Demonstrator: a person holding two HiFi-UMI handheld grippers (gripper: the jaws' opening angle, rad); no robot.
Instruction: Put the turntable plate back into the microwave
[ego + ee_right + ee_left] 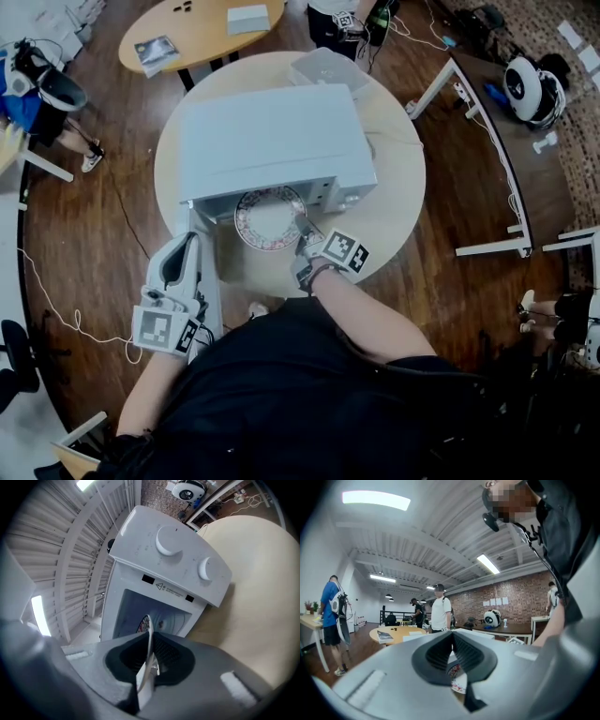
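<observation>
your right tongs (305, 228) pinched the plate (269, 217) by its rim at the microwave (272, 141) mouth. your left tongs (190, 239) sat together, empty. it wanted keeping level and sliding in centred.

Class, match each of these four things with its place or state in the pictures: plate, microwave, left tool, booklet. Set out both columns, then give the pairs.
Things
1. plate
2. microwave
3. left tool
4. booklet

Places or states
A. lies on the oval table
B. jaws together, nothing between them
C. stands on the round table, cavity open
D. gripped by its rim in the right tool, at the microwave's mouth

Pairs: 1-D, 2-C, 3-B, 4-A
</observation>
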